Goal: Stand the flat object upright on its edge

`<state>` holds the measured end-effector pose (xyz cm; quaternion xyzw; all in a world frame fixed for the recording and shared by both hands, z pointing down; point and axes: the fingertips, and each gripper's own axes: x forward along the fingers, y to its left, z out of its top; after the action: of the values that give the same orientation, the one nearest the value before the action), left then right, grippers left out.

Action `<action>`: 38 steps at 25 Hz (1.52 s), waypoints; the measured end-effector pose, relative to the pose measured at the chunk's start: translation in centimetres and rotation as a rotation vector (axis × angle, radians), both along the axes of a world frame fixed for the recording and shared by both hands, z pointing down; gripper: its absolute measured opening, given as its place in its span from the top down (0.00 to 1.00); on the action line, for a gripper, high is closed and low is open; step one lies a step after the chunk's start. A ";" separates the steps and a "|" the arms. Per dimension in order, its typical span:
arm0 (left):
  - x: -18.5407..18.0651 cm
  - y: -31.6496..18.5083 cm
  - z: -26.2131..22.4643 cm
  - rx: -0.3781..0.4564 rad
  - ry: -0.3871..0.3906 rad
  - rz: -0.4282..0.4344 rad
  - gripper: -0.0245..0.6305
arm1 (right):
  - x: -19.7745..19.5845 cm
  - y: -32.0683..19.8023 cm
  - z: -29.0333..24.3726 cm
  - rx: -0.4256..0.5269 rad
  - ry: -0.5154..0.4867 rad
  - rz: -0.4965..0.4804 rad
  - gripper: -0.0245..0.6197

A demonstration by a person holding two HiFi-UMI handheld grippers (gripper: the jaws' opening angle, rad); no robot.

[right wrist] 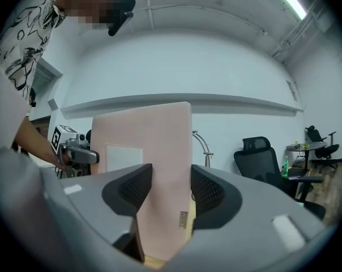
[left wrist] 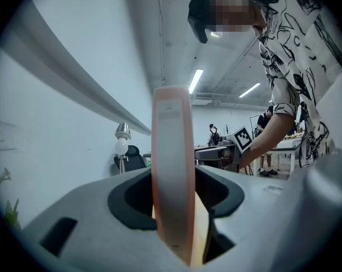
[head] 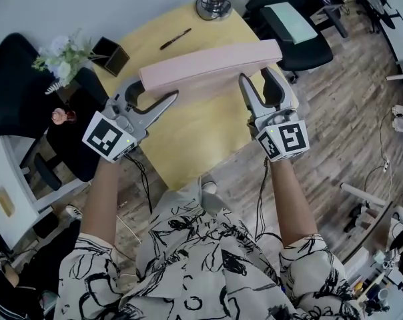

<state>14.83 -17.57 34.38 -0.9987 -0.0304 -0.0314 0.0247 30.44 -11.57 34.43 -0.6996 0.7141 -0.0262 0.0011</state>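
A long, flat pink board (head: pixel 211 64) stands on its long edge over the round yellow table (head: pixel 188 142), running left to right. My left gripper (head: pixel 152 91) is shut on its left end and my right gripper (head: pixel 257 79) on its right end. The left gripper view shows the pink board (left wrist: pixel 172 163) edge-on and upright between the dark pads (left wrist: pixel 136 200) of the left gripper (left wrist: pixel 174 200). In the right gripper view the board's broad face (right wrist: pixel 151 146) fills the gap of the right gripper (right wrist: pixel 171 194). I cannot tell whether its lower edge touches the table.
On the far part of the table lie a black pen (head: pixel 175 39) and a lamp base (head: pixel 213 7). A black box (head: pixel 110 55) and white flowers (head: pixel 58 55) stand at the left. Black office chairs (head: pixel 288 19) stand behind the table to the right.
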 end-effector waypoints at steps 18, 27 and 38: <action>1.2 -0.2 2.9 -0.052 0.043 0.017 0.66 | 0.7 0.4 2.8 -0.017 0.064 0.053 0.63; 1.5 -0.3 3.0 -0.049 0.049 0.025 0.65 | 1.0 0.4 2.9 0.022 0.049 0.045 0.63; 1.4 -0.9 3.1 -0.068 0.062 0.043 0.61 | 1.0 0.1 3.1 0.028 0.025 0.018 0.62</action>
<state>16.22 -18.51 37.47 -0.9986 -0.0521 0.0012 -0.0078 31.39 -11.45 37.53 -0.7062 0.7080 -0.0073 0.0021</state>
